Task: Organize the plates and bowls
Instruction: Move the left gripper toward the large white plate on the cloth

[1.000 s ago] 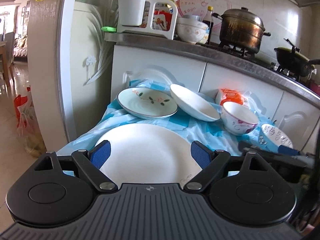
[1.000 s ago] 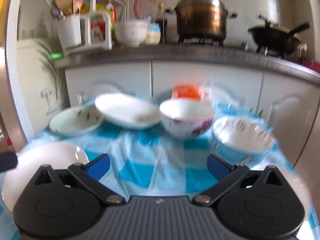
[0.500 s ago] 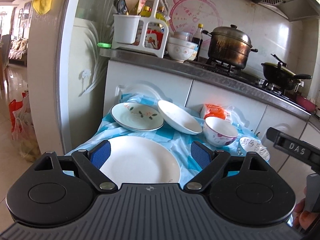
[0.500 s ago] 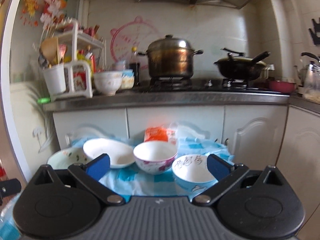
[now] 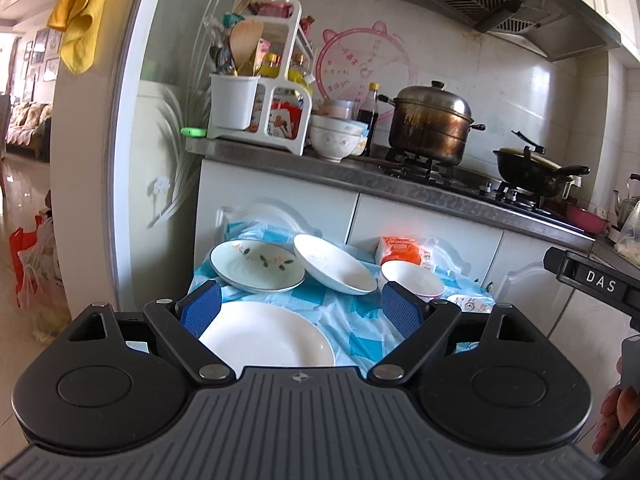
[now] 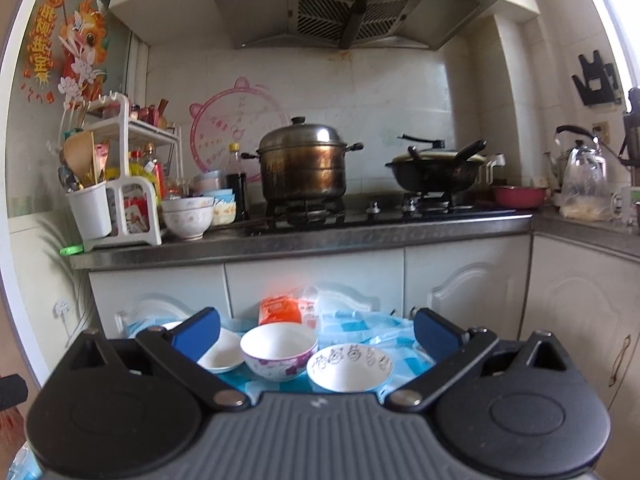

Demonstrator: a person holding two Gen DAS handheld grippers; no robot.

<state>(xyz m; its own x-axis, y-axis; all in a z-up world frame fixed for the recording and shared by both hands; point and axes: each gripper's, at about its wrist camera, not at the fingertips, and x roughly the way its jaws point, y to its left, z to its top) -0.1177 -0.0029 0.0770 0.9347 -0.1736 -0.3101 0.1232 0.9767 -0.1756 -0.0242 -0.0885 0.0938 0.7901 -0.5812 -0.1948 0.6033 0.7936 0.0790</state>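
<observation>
Left gripper point(image 5: 300, 307): we hold it with its blue pads spread wide and nothing between them, raised above the near edge of the table.
Right gripper point(image 6: 316, 330): we hold it just as wide, empty, up above the table's right side.
Table point(image 5: 352, 320): covered in a blue-and-white checked cloth, standing against the white cabinets below the counter.
Large white plate point(image 5: 266, 340): it lies flat at the near end of the cloth, below the left gripper's pads and apart from them.
Floral plate point(image 5: 256, 266): at the far left of the table, its right rim tucked against the shallow white dish.
Shallow white dish point(image 5: 334, 268): tilted, resting beside the floral plate, in the middle of the far row.
Purple-patterned bowl point(image 6: 279, 351): upright, right of the dish, in front of an orange packet point(image 6: 280, 310).
Blue-printed bowl point(image 6: 349, 367): upright, just beside the purple-patterned bowl, nearest the table's right edge.
Counter point(image 6: 320, 236): we see a lidded steel pot point(image 6: 302, 170) and a black wok point(image 6: 436, 170) on the stove.
</observation>
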